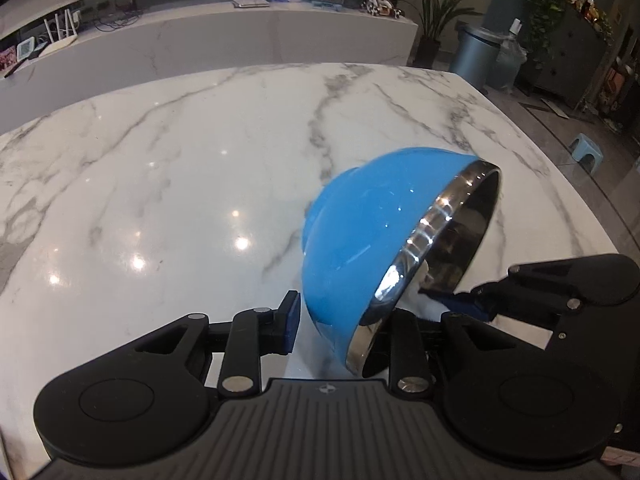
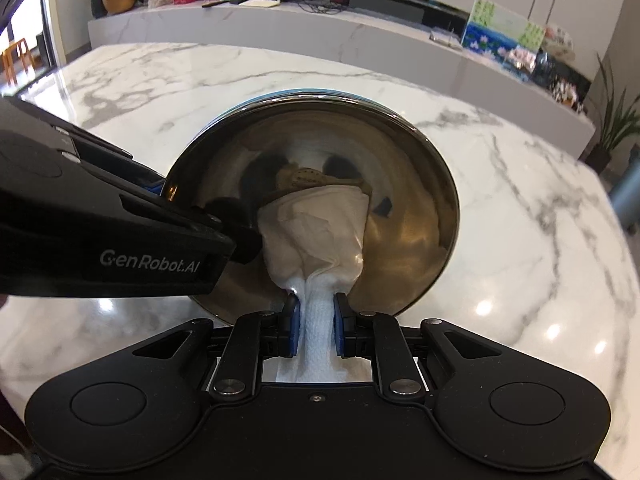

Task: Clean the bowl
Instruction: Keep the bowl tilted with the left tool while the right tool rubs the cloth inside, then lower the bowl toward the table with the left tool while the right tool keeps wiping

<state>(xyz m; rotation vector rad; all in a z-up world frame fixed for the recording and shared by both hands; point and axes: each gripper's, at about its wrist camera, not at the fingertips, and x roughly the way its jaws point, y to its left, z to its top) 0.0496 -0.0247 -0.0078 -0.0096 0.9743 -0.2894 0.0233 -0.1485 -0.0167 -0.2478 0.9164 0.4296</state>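
Your left gripper grips the bowl by its rim: one blue pad lies against the blue outer wall and the other finger reaches inside the steel interior. The bowl is lifted above the marble table and tilted on its side, with its opening turned toward your right gripper. Your right gripper is clenched on a white cloth, which is pinched between its two blue pads. The front part of the cloth is inside the bowl and presses against the shiny steel inner wall, near the lower part of the rim.
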